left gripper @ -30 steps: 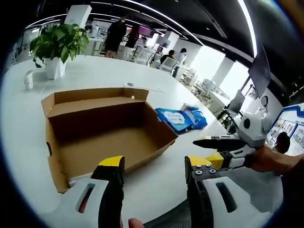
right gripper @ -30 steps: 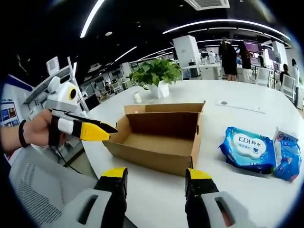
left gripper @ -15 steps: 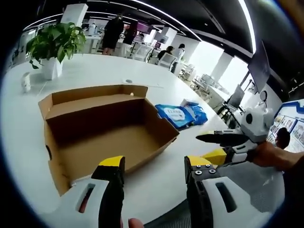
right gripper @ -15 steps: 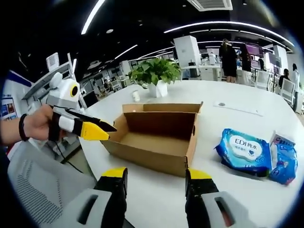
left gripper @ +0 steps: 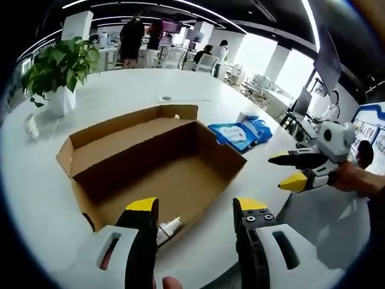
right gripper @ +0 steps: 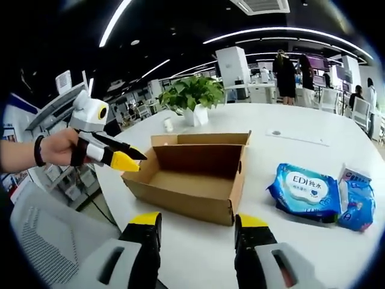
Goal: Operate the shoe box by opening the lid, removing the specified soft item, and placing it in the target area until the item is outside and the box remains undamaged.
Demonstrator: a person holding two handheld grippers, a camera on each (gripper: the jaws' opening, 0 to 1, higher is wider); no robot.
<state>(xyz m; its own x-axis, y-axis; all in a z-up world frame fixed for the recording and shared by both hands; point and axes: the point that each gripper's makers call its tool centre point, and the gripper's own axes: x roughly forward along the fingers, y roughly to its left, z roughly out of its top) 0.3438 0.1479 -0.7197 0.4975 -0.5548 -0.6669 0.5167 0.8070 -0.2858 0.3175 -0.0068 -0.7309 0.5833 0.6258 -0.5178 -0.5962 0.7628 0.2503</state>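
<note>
Left gripper view: the left gripper (left gripper: 195,220) stands released, jaws apart, over the near wall of the open brown cardboard shoe box (left gripper: 150,162) on the round white tabletop (left gripper: 36,180). The blue soft wipes pack (left gripper: 236,133) lies outside, just beyond the box's far corner.

Right gripper view: the right gripper (right gripper: 195,229) is likewise released, gripping nothing. The wipes pack (right gripper: 305,191) lies toward the tabletop's right edge. Risk: a jaw catching the thin wall could crease it.

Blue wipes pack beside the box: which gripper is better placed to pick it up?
Right. The wipes pack lies on the right gripper's side of the box; the left gripper hangs at the box's opposite end. Both are open.
</note>
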